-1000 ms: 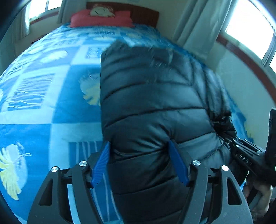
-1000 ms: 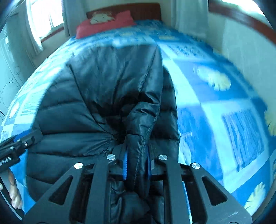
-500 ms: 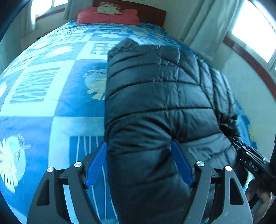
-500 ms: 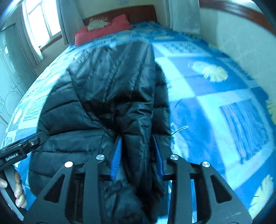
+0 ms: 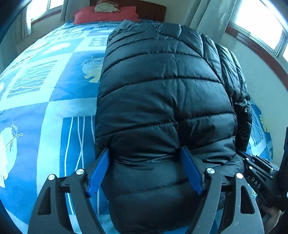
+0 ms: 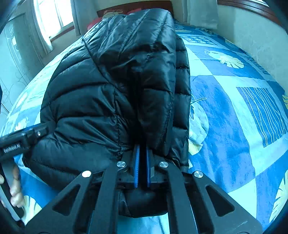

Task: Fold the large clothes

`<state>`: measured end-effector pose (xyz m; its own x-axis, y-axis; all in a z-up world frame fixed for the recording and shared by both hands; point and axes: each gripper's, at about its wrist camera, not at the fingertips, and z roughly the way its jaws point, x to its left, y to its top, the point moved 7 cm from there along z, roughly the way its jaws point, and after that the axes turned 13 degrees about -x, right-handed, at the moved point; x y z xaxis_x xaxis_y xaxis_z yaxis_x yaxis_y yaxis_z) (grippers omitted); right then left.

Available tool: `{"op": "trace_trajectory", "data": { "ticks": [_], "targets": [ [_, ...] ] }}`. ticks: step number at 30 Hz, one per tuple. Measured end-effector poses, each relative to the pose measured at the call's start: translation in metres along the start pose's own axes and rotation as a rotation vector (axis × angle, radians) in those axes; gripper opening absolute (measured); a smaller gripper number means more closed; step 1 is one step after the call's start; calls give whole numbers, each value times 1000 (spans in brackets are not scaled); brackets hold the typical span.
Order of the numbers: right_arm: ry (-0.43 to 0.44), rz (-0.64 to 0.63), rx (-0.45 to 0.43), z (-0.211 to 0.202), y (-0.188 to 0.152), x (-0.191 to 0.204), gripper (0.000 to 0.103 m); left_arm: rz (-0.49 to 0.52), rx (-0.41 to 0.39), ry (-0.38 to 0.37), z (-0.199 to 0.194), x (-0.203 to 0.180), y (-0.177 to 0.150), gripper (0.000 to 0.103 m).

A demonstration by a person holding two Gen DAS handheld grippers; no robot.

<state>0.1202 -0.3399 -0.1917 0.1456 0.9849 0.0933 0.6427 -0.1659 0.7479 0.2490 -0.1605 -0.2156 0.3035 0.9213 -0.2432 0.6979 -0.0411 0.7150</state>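
A black quilted puffer jacket point(image 5: 162, 100) is bunched on the blue patterned bedspread point(image 5: 54, 90). My left gripper point(image 5: 145, 160) is wide open, its blue pads either side of the jacket's near bulging edge. In the right wrist view the jacket point(image 6: 111, 86) rises high in front of the camera. My right gripper point(image 6: 142, 153) is shut on a thin fold of the jacket, and the fabric is lifted. The right gripper's body shows at the right edge of the left wrist view point(image 5: 261, 180); the left gripper's body shows at the left of the right wrist view point(image 6: 19, 142).
The bed has a red pillow point(image 5: 106, 14) and a wooden headboard point(image 5: 153, 9) at its far end. Windows with curtains point(image 5: 207, 16) flank it. A pale wall point(image 6: 252, 36) runs close along the bed's right side.
My right gripper opened partway, then closed tight on the jacket fold and raised it, so the jacket stands taller. My left gripper stayed open and moved closer over the jacket.
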Motion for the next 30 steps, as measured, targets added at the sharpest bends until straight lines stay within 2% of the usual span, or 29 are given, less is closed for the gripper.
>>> {"op": "trace_trajectory", "data": {
  "ticks": [4, 8, 13, 16, 19, 20, 21, 24, 26, 28, 29, 30],
  "targets": [
    [-13, -22, -2, -22, 20, 5, 6, -26, 6, 5, -22, 2, 18, 70],
    [13, -23, -86, -46, 66, 16, 11, -15, -106, -4, -46, -4, 65, 70],
    [40, -23, -140, -31, 134, 26, 12, 23, -170, 19, -29, -14, 124, 70],
    [35, -32, -117, -28, 149, 30, 17, 31, -169, 43, -20, -14, 135, 70],
    [-4, -44, -36, -19, 117, 21, 14, -14, -154, 26, -20, -5, 127, 70],
    [-12, -49, -13, -16, 100, 16, 3, -17, -150, 29, -18, 0, 122, 70],
    [-34, -48, 13, -14, 83, 6, 1, -20, -145, 37, -18, 4, 116, 70],
    [-66, -10, 60, -13, 44, -13, 0, -35, -124, 40, -18, 8, 101, 70],
    [-44, 37, 102, -11, 16, -25, 0, -27, -105, 33, -17, 8, 95, 70],
    [-39, 42, 75, -19, 14, -29, 0, -21, -110, 39, -18, 9, 92, 70],
    [-44, 46, 49, -25, 18, -30, 4, -25, -111, 40, -19, 9, 92, 70],
    [-42, 57, 25, -30, 25, -31, 13, -30, -111, 41, -19, 9, 91, 70]
  ]
}}
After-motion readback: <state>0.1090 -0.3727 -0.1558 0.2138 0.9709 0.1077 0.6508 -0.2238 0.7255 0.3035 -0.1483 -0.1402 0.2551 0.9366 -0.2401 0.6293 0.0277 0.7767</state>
